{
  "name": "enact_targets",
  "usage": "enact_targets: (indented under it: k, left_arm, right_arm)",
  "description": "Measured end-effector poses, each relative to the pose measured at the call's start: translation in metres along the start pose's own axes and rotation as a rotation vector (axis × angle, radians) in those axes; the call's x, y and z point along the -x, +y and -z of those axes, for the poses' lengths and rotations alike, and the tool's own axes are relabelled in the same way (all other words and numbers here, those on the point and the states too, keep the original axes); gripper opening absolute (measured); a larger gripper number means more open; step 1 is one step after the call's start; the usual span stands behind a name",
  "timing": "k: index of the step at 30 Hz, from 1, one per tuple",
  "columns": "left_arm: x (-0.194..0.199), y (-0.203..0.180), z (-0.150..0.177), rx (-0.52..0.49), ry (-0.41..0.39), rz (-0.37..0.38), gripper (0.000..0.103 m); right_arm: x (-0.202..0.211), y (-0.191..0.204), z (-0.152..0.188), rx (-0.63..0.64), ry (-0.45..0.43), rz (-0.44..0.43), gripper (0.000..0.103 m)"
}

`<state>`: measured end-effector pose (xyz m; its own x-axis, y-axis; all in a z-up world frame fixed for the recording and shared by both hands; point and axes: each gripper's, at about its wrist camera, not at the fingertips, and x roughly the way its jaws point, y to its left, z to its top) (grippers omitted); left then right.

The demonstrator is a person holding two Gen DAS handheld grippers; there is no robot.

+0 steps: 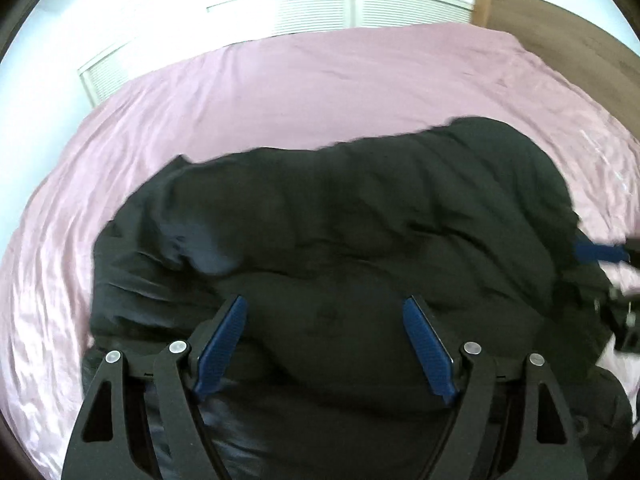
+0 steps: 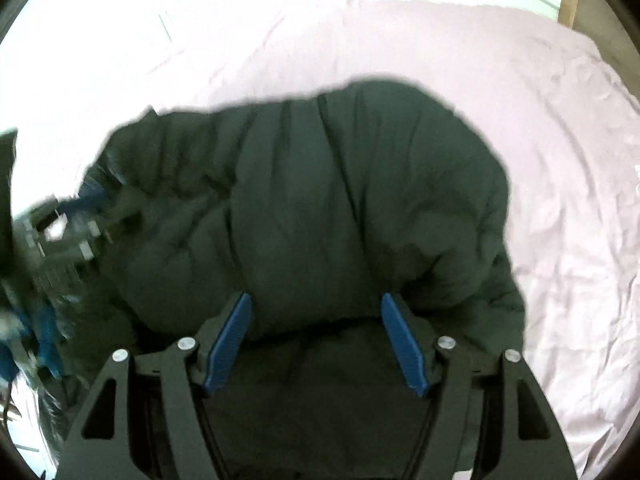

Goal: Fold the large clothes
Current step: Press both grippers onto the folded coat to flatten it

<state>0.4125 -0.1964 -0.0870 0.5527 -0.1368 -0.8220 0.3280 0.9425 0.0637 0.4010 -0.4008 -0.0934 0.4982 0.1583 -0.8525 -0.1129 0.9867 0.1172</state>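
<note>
A large black puffy jacket (image 1: pixel 340 216) lies bunched on a pink bed sheet (image 1: pixel 240 92). It also shows in the right wrist view (image 2: pixel 320 200). My left gripper (image 1: pixel 324 308) is open, its blue pads spread wide just above the near part of the jacket, holding nothing. My right gripper (image 2: pixel 316 304) is open too, over the jacket's near right part, with nothing between its pads. The right gripper shows blurred at the right edge of the left wrist view (image 1: pixel 604 254). The left gripper shows blurred at the left edge of the right wrist view (image 2: pixel 72 220).
The pink sheet (image 2: pixel 540 140) covers the whole bed around the jacket. White louvered doors (image 1: pixel 340 8) stand behind the bed. A wooden panel (image 1: pixel 560 28) stands at the back right.
</note>
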Motion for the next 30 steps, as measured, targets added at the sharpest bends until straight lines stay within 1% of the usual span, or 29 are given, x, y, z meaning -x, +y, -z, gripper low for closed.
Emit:
enact_targets:
  k: [2,4,6,8,10,11,14,19,25,30]
  left_arm:
    - [-0.005,-0.013,0.006,-0.039,0.002,-0.014,0.081]
    - [-0.011,-0.024,0.012,-0.042,0.011,-0.026,0.081]
    - [-0.02,-0.025,0.017,-0.02,0.015,-0.027,0.081]
    - [-0.023,-0.025,0.021,-0.01,0.017,-0.024,0.082]
    - [-0.031,-0.02,0.02,-0.011,0.026,-0.022,0.083]
    - [-0.033,-0.02,0.02,-0.016,0.028,-0.023,0.083]
    - [-0.037,-0.02,0.021,-0.02,0.027,-0.028,0.083]
    - [-0.038,-0.019,0.023,-0.012,0.027,-0.033,0.083]
    - [-0.036,-0.02,0.02,-0.011,0.045,-0.04,0.083]
    - [-0.032,-0.017,0.021,-0.01,0.055,-0.045,0.083]
  right_arm:
    - [0.006,0.001,-0.006,0.006,-0.033,0.012,0.068]
    - [0.002,-0.002,-0.01,0.009,-0.037,0.025,0.068]
    - [-0.011,-0.007,-0.011,0.007,-0.017,0.046,0.068]
    - [-0.024,-0.015,0.002,0.0,0.028,0.054,0.068]
    - [-0.047,-0.022,0.014,-0.04,0.078,0.033,0.075]
    - [-0.053,-0.026,0.019,-0.066,0.075,0.02,0.076]
    - [-0.058,-0.027,0.025,-0.088,0.061,0.016,0.078]
    - [-0.067,-0.023,0.025,-0.068,0.078,0.032,0.08]
    - [-0.067,-0.022,0.023,-0.08,0.088,0.041,0.08]
    - [-0.061,-0.018,0.03,-0.093,0.096,0.047,0.08]
